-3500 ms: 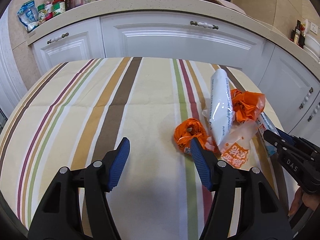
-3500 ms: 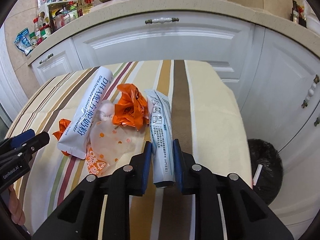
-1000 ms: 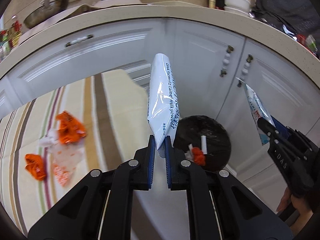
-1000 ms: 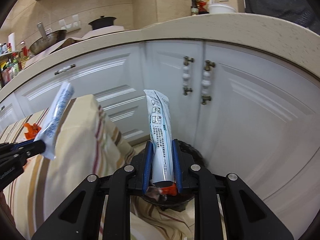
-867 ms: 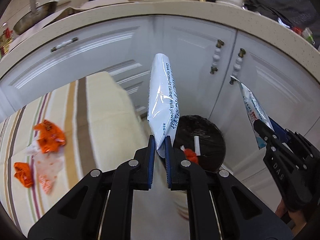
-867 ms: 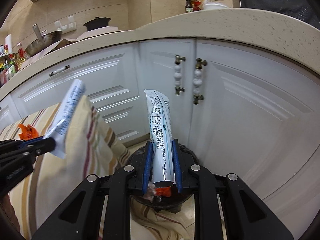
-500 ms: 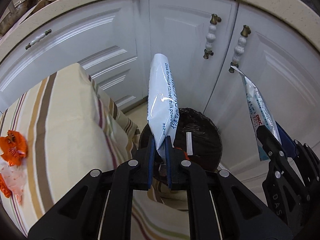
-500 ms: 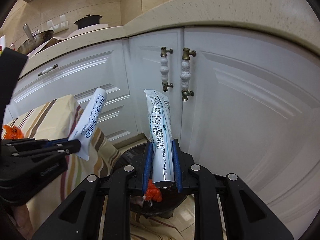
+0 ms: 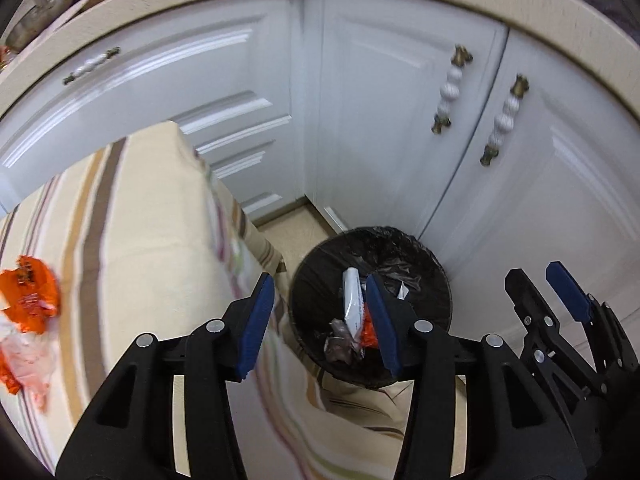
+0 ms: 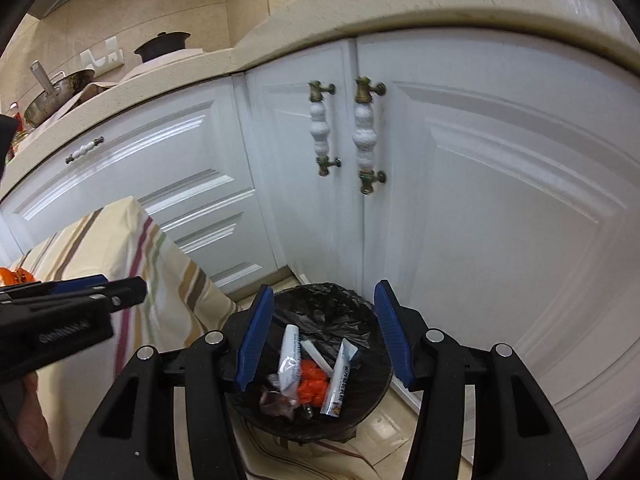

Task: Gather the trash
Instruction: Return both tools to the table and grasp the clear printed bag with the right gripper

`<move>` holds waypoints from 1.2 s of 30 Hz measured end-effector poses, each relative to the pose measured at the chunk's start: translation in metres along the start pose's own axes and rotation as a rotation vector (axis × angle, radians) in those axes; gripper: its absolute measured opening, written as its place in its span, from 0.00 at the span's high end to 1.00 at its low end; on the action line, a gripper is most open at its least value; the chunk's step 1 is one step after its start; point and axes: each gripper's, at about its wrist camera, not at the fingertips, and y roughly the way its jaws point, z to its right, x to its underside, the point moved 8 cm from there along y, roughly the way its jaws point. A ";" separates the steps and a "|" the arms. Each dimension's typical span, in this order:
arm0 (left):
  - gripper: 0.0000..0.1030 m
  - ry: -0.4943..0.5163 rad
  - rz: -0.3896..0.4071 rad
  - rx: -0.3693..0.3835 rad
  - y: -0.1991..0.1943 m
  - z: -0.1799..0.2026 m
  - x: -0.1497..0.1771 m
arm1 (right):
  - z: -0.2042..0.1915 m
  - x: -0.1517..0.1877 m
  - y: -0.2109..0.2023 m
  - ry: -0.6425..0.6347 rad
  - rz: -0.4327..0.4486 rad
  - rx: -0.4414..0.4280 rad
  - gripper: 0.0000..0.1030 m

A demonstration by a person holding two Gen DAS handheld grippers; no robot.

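A round bin with a black liner [image 9: 420, 272] [image 10: 328, 304] stands on the floor by the white cabinets. Inside it lie the white milk-powder packet [image 9: 352, 300] [image 10: 290, 356], the blue-and-white packet [image 10: 342, 376] and orange scraps [image 10: 310, 384]. My left gripper [image 9: 318, 320] hangs over the bin with its jaws opening and nothing between them. My right gripper [image 10: 323, 336] [image 9: 548, 292] hovers over the same bin, its jaws opening too, with nothing between them. An orange wrapper [image 9: 30, 300] and a pale printed bag [image 9: 24, 356] lie on the striped tablecloth [image 9: 120, 240].
White cabinet doors [image 10: 480, 200] with knobbed handles [image 10: 366, 136] stand close behind the bin. The table corner with its hanging cloth [image 10: 132, 248] is just left of the bin. A worktop with pans [image 10: 60, 92] runs above. The left gripper [image 10: 100, 288] shows at the left edge.
Both grippers have opened and let go of their packets, which now lie in the bin. Both hands came lower and closer over the bin.
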 end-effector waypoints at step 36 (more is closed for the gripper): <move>0.54 -0.406 0.125 -0.437 -0.183 -0.349 0.121 | -0.308 0.023 -0.086 -0.319 -0.025 -0.446 0.47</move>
